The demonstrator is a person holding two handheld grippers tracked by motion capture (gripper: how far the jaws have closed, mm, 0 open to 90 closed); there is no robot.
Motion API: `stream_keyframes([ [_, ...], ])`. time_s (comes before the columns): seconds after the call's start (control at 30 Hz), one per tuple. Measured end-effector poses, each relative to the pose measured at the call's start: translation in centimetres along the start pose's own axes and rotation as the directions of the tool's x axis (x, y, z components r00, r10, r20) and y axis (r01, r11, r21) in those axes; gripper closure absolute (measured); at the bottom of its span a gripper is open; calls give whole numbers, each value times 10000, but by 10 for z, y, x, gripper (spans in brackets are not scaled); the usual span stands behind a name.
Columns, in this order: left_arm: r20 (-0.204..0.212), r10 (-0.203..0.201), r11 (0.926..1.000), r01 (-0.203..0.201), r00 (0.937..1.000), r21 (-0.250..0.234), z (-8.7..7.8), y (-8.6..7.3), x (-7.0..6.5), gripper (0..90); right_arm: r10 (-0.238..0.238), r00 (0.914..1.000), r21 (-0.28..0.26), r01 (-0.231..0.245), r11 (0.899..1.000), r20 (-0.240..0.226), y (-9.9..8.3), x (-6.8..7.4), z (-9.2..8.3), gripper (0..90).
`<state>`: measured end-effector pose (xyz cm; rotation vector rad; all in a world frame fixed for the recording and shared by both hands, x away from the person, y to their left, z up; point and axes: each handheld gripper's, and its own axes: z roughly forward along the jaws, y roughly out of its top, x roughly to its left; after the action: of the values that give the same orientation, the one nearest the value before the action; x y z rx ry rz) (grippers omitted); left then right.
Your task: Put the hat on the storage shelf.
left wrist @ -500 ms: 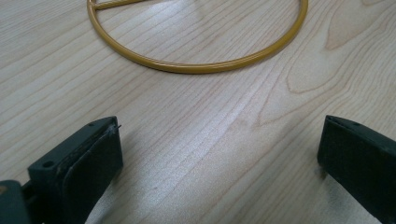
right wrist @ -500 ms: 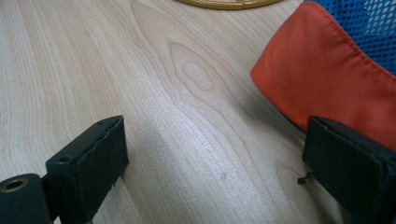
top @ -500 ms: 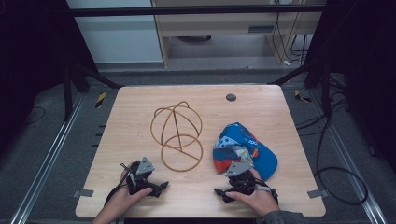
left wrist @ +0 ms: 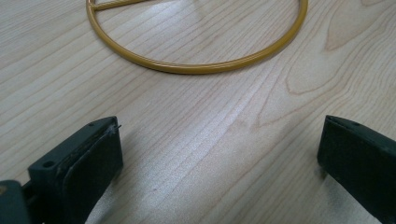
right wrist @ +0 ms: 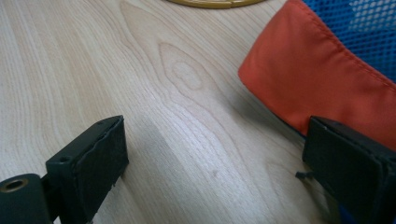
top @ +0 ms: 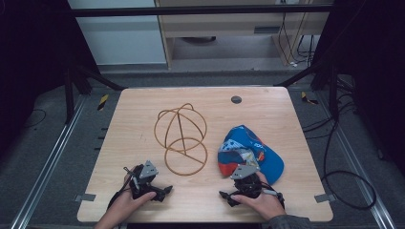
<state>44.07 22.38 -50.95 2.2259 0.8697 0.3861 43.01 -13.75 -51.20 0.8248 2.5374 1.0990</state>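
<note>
Seen from above: a light wooden desk (top: pixel 143 114) with two things on it. Near the middle, a gold wire stand (top: pixel 181 140), made of a round dome frame rising from a flat ring that lies on the wood. To its right, just beside it and apart from it, a blue mesh cap (top: pixel 250 152) with an orange brim and a patterned front panel, lying near the front right part of the desk.

At the front edge, left hand-held gripper (top: pixel 160 191) resting low on the desk, just short of the stand's flat ring. Jaws wide apart, bare wood between them, ring's near arc (left wrist: pixel 196 65) ahead.

Right hand-held gripper (top: pixel 239 186) held at the cap's near edge. Jaws spread wide, gripping nothing; orange brim (right wrist: pixel 322 84) close beside the right-hand jaw, bare wood grain in the gap.
</note>
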Motion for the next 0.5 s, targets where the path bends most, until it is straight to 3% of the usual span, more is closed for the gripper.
stream_keyframes([
  [0.13,-3,-5,10000,5,10000,-1,0,0,0,0,-5,10000,201,3,9998,94,2,-1,-4,80],
  [0.2,-4,-4,10000,4,10000,-3,0,0,0,0,-239,9996,60,238,9997,180,3,0,-9,98],
  [0.33,-5,-12,10000,12,10000,-8,0,0,0,0,-98,10000,-418,97,9991,-8,4,-1,-25,97],
  [0.43,1,-15,10000,15,10000,-21,0,0,0,0,-412,9979,147,405,9991,496,2,-5,-40,104],
  [0.5,4,-14,10000,14,10000,-10,0,0,0,0,-204,9968,204,189,9996,775,1,-11,-52,123],
])
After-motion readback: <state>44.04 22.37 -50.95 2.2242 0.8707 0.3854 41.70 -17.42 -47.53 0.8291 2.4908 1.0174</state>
